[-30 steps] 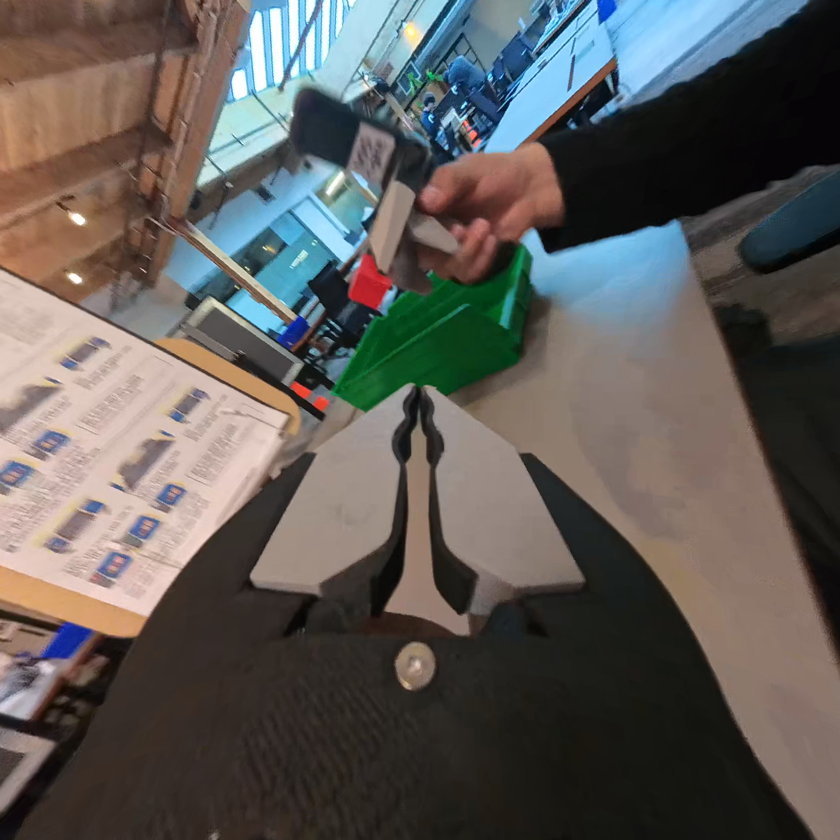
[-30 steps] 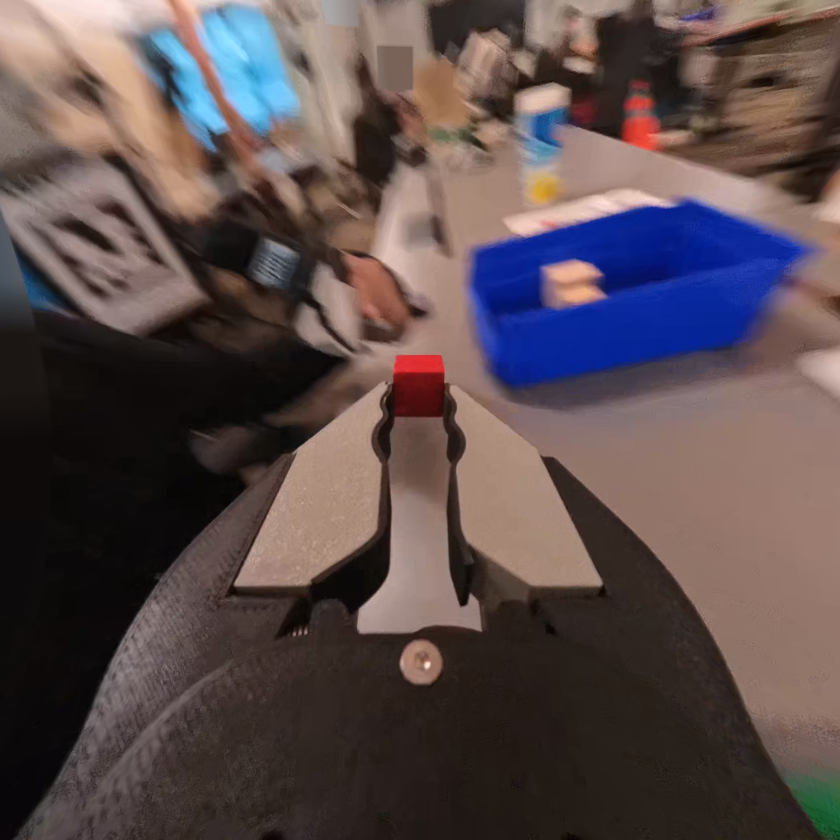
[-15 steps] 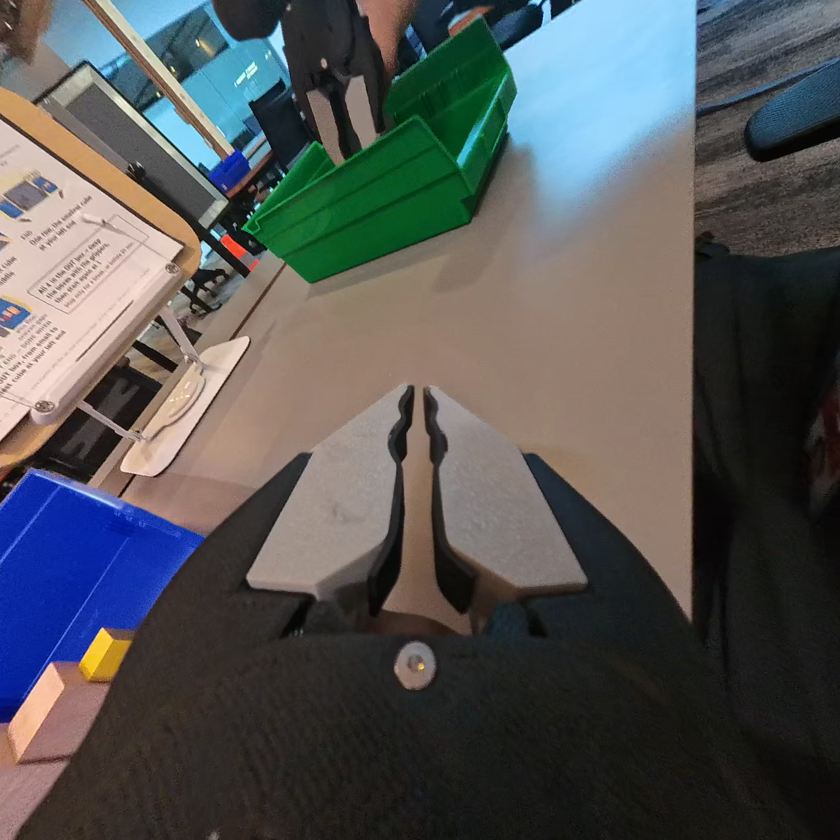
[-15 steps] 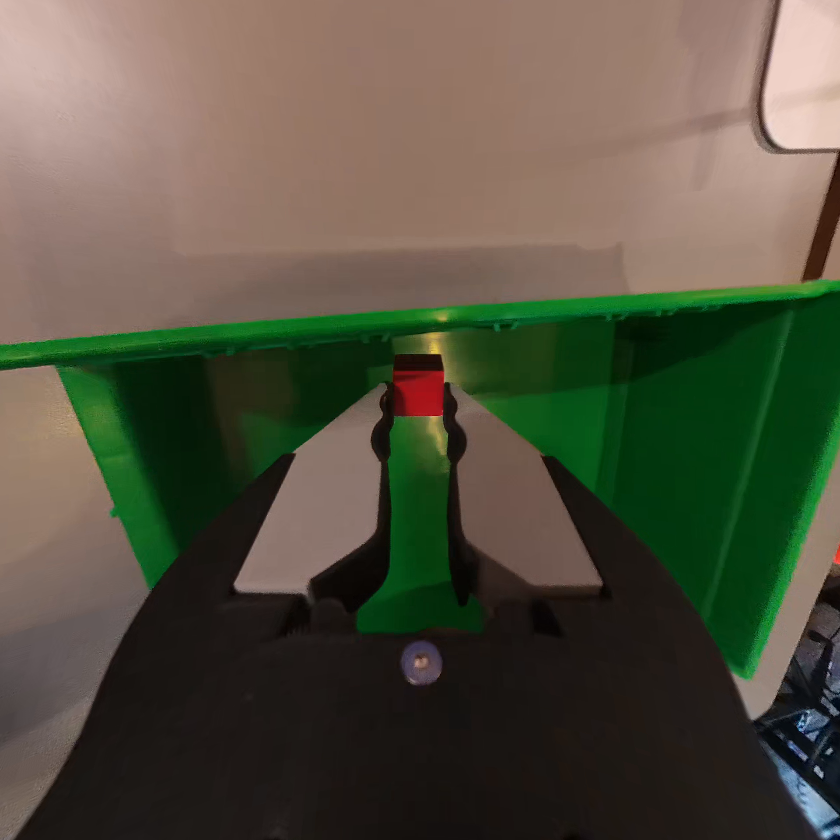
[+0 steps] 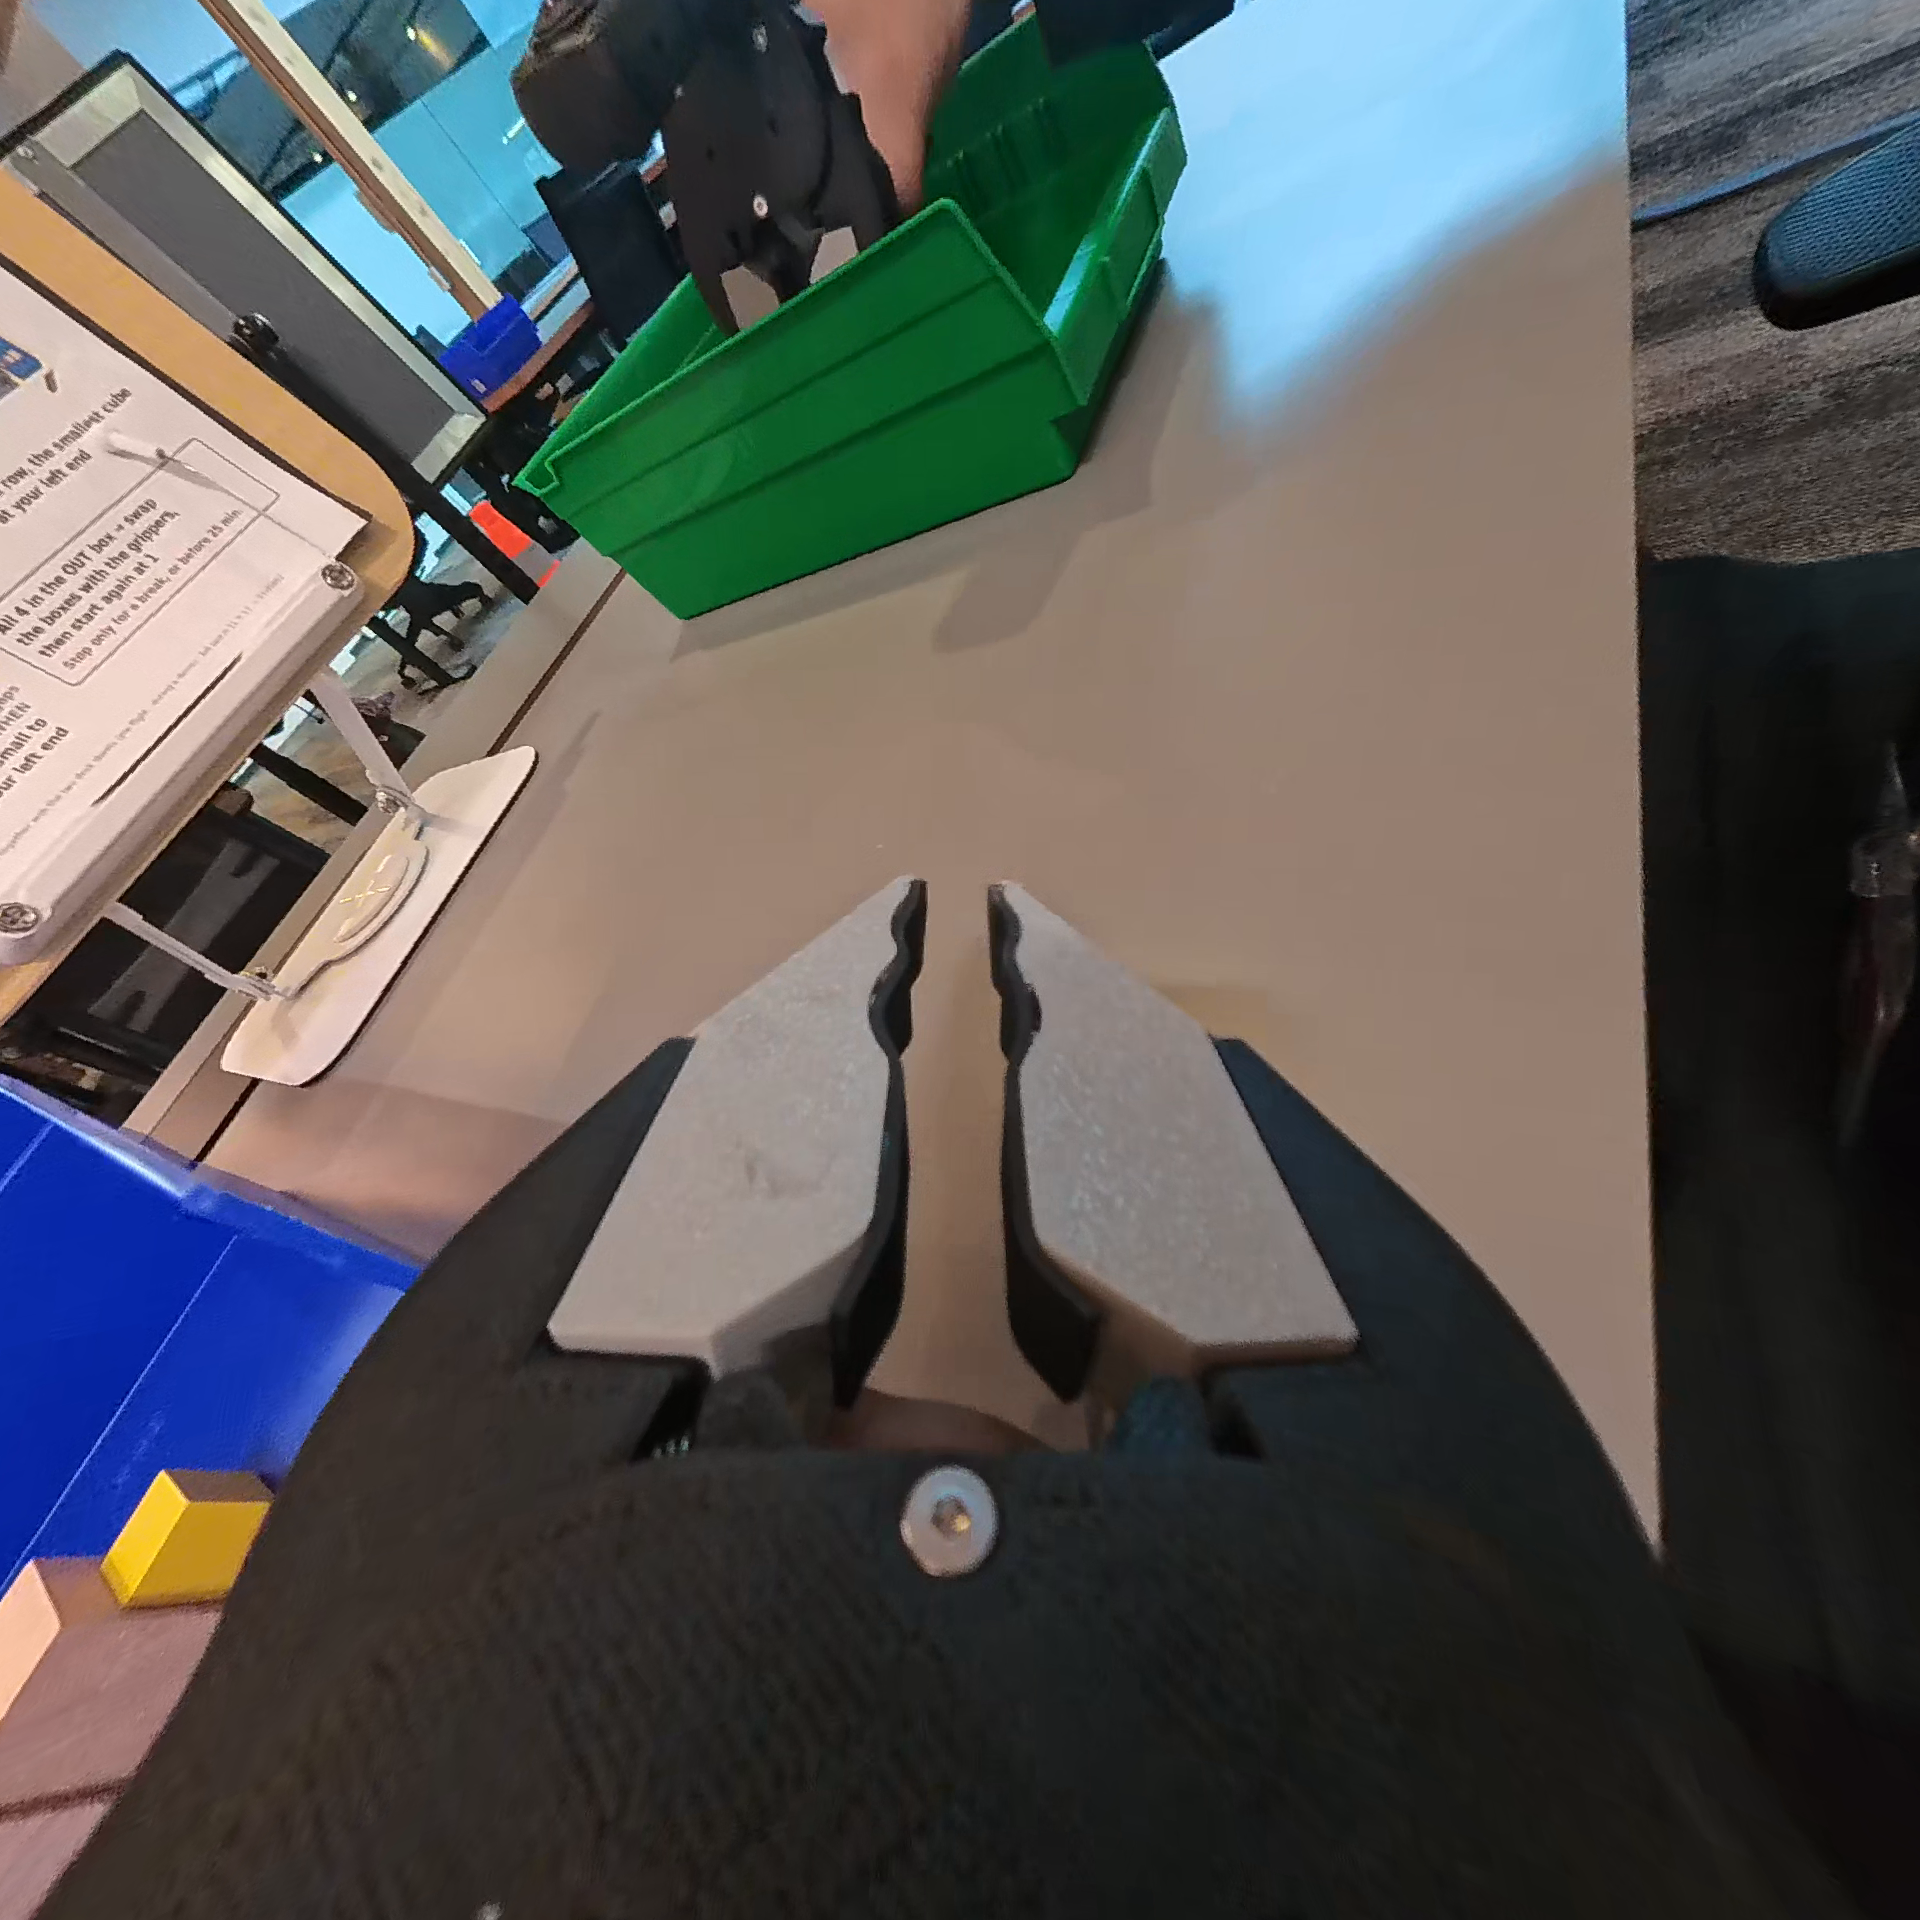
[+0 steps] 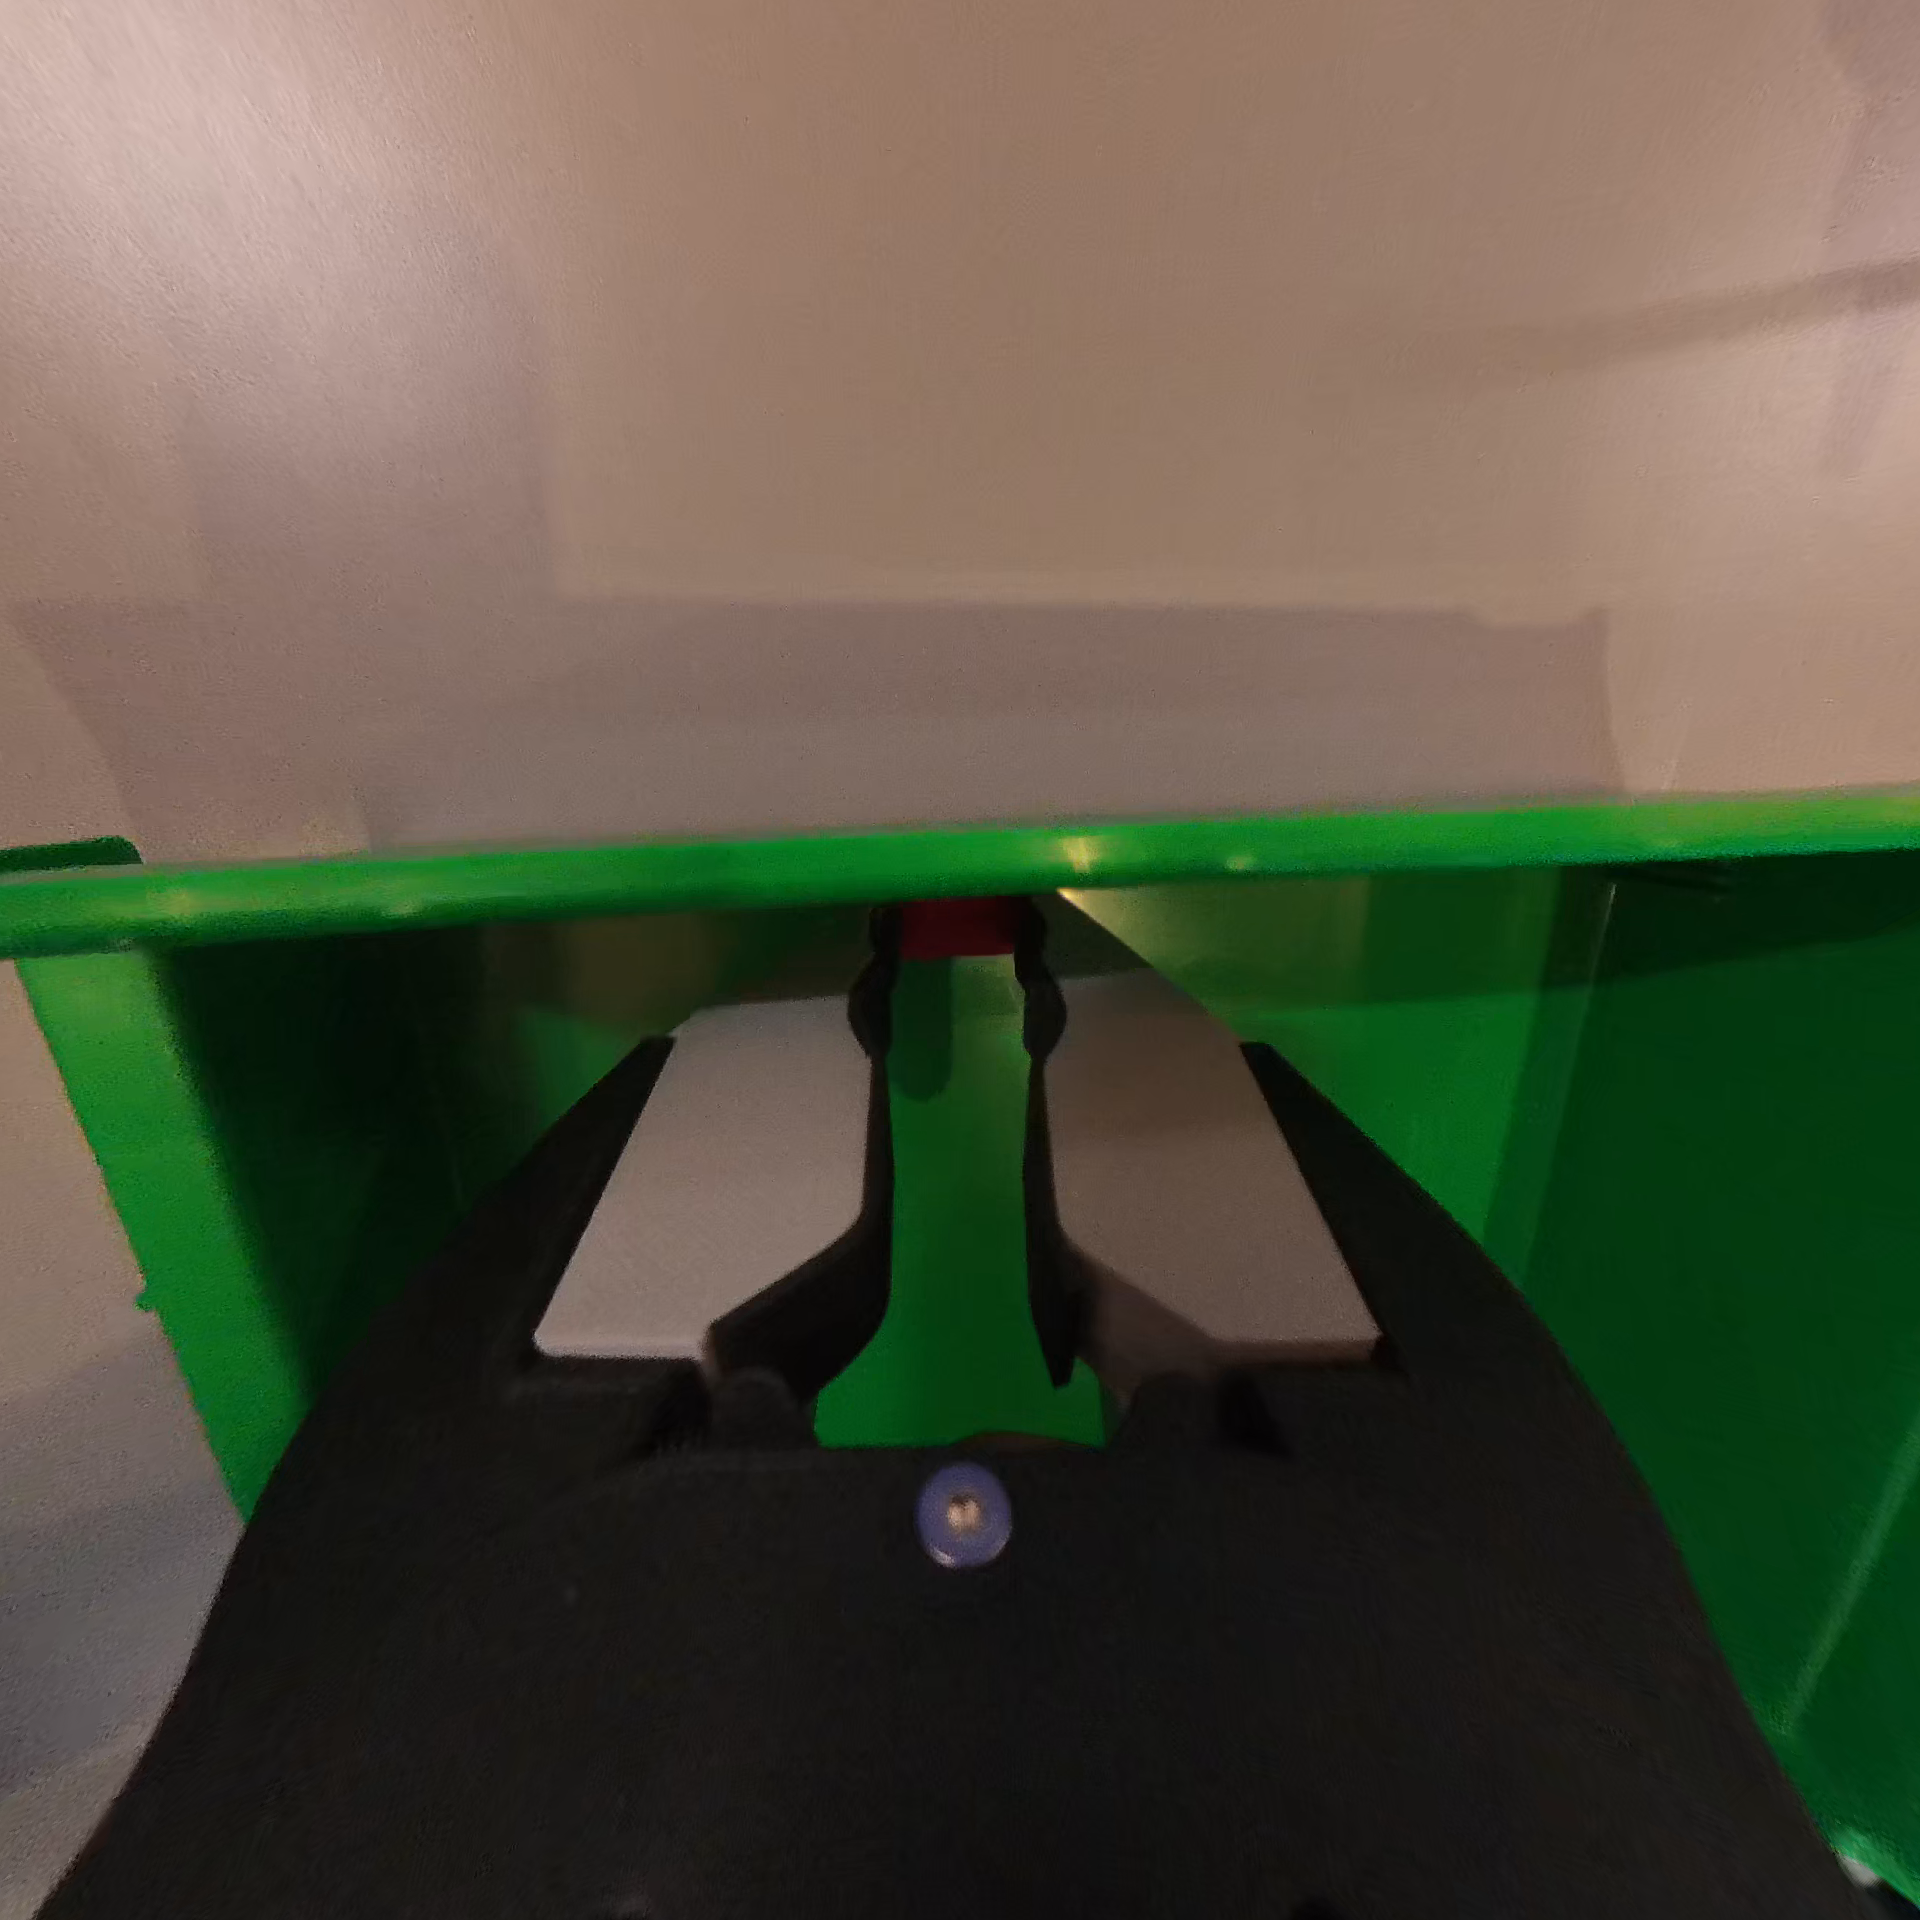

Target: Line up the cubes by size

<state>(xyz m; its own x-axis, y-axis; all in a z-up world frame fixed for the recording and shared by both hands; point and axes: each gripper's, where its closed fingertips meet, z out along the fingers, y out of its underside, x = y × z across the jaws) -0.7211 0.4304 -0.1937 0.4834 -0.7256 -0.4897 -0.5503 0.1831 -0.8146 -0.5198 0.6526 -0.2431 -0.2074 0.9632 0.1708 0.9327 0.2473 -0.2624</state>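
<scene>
- Presently, left wrist view: the left gripper point(image 5: 954, 914) hangs low over the bare grey bench point(image 5: 1299, 727), its fingers point(image 5: 800, 1122) slightly parted with nothing between them.
- At the lower left of the frame a yellow cube point(image 5: 187, 1536) and the corner of a larger pale wooden cube point(image 5: 23, 1642) sit by a blue bin point(image 5: 135, 1320); whether they lie inside it cannot be told.
- At the upper centre stands a green bin point(image 5: 862, 436) of glossy moulded plastic with ribbed walls; the right gripper point(image 5: 774, 275), held by a hand point(image 5: 883, 94), dips over its near rim.
- At the upper left, a printed sheet point(image 5: 135, 582) is screwed to a wooden board on a white metal foot.
- Right wrist view: the right gripper point(image 6: 956, 940) is clenched on a small red cube point(image 6: 956, 925), held at the fingertips deep inside the green bin point(image 6: 1714, 1143), close against its far wall at frame centre.
- Risk, judged: the cube is pinched only at the very tips, so a knock against the wall or floor could twist it loose.
- Risk, judged: released this close to the wall, it may land tilted or out of line with cubes to follow.
- Materials: matte grey finger faces with wavy black inner edges, textured black housing, smooth hard-edged cubes likely to slide on slick plastic.
</scene>
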